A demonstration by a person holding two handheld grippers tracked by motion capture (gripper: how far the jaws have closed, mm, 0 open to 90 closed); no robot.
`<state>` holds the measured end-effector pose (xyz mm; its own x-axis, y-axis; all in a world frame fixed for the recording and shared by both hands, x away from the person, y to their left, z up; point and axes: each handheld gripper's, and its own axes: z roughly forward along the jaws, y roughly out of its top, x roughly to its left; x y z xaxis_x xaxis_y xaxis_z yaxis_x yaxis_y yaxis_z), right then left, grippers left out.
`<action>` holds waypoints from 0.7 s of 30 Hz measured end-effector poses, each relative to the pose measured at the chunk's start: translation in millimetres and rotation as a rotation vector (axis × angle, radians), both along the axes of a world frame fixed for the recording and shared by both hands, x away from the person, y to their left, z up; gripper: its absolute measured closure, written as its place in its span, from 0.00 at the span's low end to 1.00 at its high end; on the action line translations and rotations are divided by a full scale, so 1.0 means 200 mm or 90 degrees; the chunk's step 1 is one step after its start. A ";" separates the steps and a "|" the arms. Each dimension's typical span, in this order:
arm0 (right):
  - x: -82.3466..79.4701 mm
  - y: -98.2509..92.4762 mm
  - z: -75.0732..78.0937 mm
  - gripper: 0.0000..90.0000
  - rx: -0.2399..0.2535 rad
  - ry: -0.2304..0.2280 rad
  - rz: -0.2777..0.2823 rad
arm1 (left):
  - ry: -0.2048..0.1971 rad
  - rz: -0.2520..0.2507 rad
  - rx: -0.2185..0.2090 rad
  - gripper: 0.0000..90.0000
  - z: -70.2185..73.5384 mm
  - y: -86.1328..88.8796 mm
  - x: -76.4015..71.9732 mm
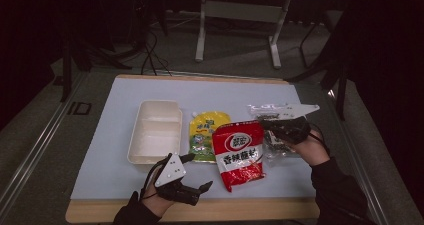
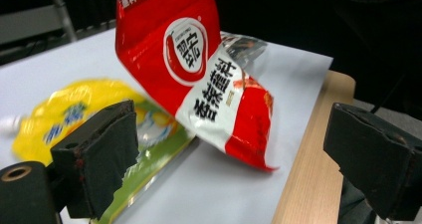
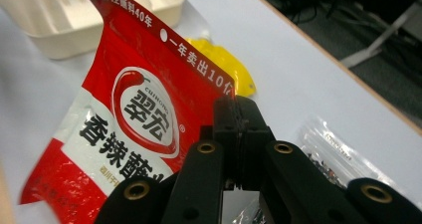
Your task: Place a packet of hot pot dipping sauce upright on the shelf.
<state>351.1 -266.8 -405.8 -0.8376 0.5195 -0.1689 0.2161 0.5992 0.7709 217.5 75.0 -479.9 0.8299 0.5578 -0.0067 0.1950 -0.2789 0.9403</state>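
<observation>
While the right claw (image 3: 238, 134) pinches its top edge, the red pouch (image 3: 134, 129) hangs tilted.

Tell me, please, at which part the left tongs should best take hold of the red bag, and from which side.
Probably the bag's lower corner nearest the table's front edge. The red bag hangs tilted, its top edge pinched by the shut right tongs, so its bottom end lifts off the white mat. The left tongs stand open at its near-left and could come in from that side, clear of the yellow pouch.
</observation>
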 end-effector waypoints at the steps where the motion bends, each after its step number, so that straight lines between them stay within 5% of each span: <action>1: -0.02 -0.01 0.01 0.99 0.003 -0.003 0.002 | -0.001 -0.008 -0.005 0.09 0.02 -0.01 0.02; 5: -0.10 -0.03 0.05 0.99 0.009 -0.019 0.013 | 0.013 -0.017 -0.025 0.09 0.05 -0.06 0.08; 14: -0.22 -0.10 0.11 0.99 0.017 -0.041 0.033 | -0.002 -0.003 0.017 0.20 0.13 -0.15 0.26; 17: -0.24 -0.10 0.12 0.99 0.020 -0.042 0.040 | 0.012 0.001 0.033 0.28 0.13 -0.17 0.35; 21: -0.26 -0.10 0.13 0.99 0.024 -0.039 0.046 | 0.035 -0.056 0.025 0.51 0.11 -0.19 0.42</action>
<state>299.5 -287.4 -379.9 -0.8619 0.4649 -0.2026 0.1247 0.5816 0.8039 302.1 36.2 -457.2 0.8750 0.4830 -0.0329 0.2184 -0.3332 0.9172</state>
